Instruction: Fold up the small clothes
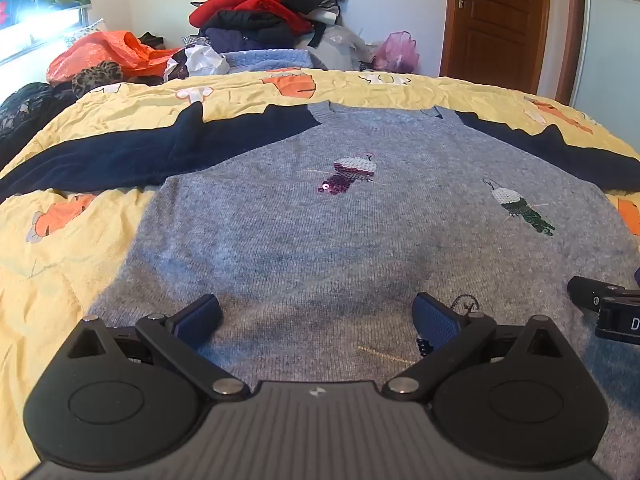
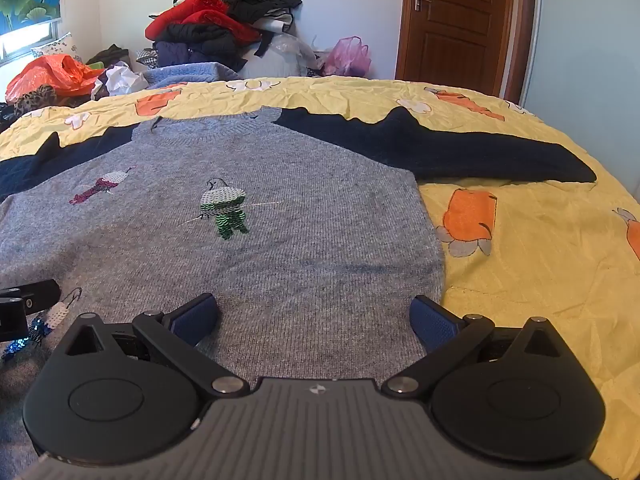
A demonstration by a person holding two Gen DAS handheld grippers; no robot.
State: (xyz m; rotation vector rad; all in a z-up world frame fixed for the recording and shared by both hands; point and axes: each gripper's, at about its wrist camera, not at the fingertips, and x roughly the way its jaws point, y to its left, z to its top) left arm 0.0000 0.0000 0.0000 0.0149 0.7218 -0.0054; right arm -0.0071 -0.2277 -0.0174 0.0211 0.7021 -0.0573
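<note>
Left wrist view: our left claw hangs wide open over the lower part of the sweater, nothing between the blue pads. The sweater lies flat, front up, on the bed, its grey body toward us and both navy sleeves spread out sideways. Sequin birds on the chest. At the right edge a bit of the other claw's black housing shows a white letter, looks like "D", the rest cut off. No other writing we can read.

Right wrist view: our right claw is also fully open and empty, over the sweater's hem area near its right side edge; the right pad sits about over that edge, where the yellow bedspread begins. Right sleeve stretched out across the bedspread. A small logo mark sits on the claw body, with no legible text. A clothes pile sits beyond the bed, not in play.

Step, as we judge it: garment laid out, fold not yet started. Next move likely calls for each claw to reach a sleeve or side edge, close on the fabric, and carry it inward across the body.
</note>
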